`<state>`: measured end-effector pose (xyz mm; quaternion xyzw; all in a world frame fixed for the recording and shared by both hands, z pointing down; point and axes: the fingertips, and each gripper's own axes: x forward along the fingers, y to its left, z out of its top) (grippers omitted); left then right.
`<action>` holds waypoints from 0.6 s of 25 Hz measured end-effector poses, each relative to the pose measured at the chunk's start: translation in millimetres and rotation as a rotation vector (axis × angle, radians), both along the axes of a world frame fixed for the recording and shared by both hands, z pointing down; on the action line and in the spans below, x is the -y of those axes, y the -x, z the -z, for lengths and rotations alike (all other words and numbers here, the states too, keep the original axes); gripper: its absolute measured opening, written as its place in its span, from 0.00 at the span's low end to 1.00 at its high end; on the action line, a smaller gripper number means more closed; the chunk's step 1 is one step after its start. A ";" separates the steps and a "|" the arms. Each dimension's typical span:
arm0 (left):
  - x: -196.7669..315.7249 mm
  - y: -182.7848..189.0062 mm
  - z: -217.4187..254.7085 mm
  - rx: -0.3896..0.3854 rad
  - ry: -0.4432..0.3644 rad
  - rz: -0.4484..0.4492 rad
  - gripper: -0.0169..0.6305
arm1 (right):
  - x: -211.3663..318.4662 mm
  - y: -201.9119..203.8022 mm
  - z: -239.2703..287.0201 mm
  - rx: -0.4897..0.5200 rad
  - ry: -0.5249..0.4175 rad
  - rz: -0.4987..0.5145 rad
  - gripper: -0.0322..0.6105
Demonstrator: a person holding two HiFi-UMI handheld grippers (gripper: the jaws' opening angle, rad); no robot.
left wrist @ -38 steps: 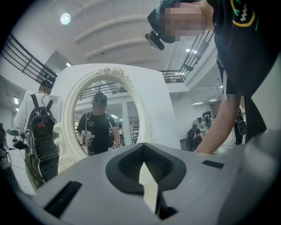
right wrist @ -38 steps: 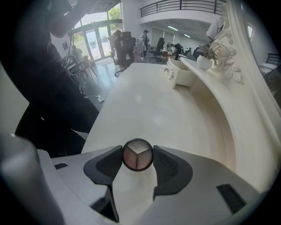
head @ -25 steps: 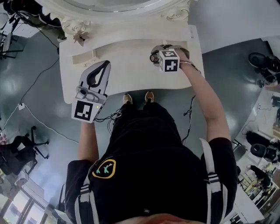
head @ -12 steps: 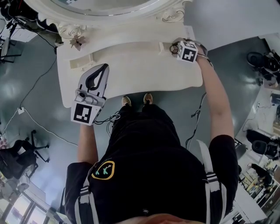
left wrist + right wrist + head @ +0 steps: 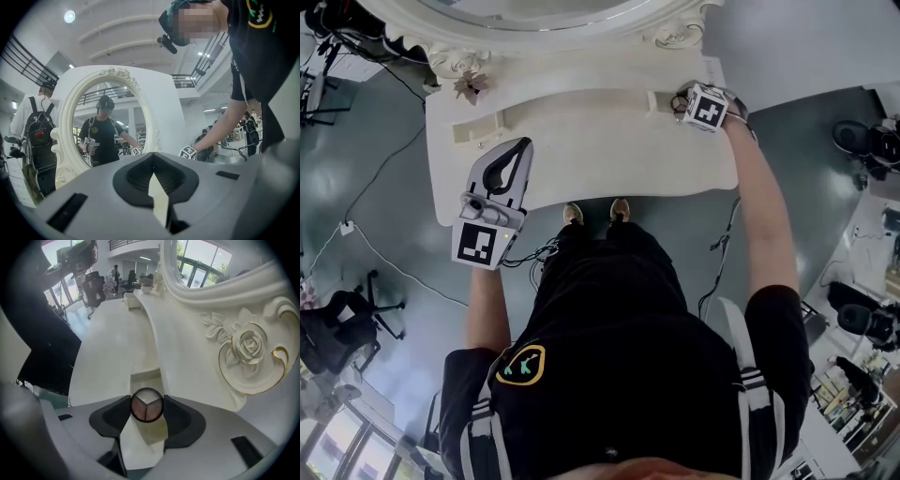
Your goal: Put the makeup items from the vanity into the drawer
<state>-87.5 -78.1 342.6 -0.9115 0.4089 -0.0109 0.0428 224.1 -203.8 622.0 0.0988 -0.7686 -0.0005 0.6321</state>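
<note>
A round compact [image 5: 146, 405] with three pink and brown pans sits between the jaws of my right gripper [image 5: 146, 412], which is shut on it. In the head view that gripper [image 5: 682, 100] is at the right rear of the white vanity [image 5: 591, 155], beside the mirror base. Just below the compact lies a small open recess [image 5: 146, 377] in the vanity's raised ledge. My left gripper [image 5: 521, 145] rests over the vanity's front left, shut with nothing in it; in the left gripper view its tips [image 5: 152, 169] meet.
The oval mirror [image 5: 534, 11] with carved roses [image 5: 247, 345] rises along the vanity's back edge. A dried flower ornament [image 5: 471, 85] sits at the back left. A person with a backpack [image 5: 35, 126] stands left of the mirror. Cables [image 5: 384, 262] run across the floor.
My right gripper has carried the compact from the mid-right of the tabletop back and right to the ledge by the mirror base. The left gripper has stayed put.
</note>
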 end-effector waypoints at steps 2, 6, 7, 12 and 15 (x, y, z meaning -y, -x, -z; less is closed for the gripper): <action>0.4 -0.7 -0.5 -0.002 0.002 0.001 0.05 | 1.2 0.5 -0.2 0.010 0.001 -0.001 0.43; 1.4 -4.7 -0.4 -0.001 0.001 -0.005 0.05 | -0.3 -1.6 -0.2 0.016 0.012 -0.019 0.43; 1.9 -5.6 -0.3 -0.002 0.001 -0.007 0.05 | -0.4 -2.0 -0.5 0.017 0.015 -0.022 0.43; 3.1 -8.9 0.5 -0.003 0.002 -0.009 0.05 | 2.2 -0.8 1.4 0.021 0.002 -0.010 0.43; 2.2 -8.8 -0.5 0.012 -0.017 -0.019 0.05 | 2.5 -2.4 1.5 0.011 -0.008 -0.005 0.43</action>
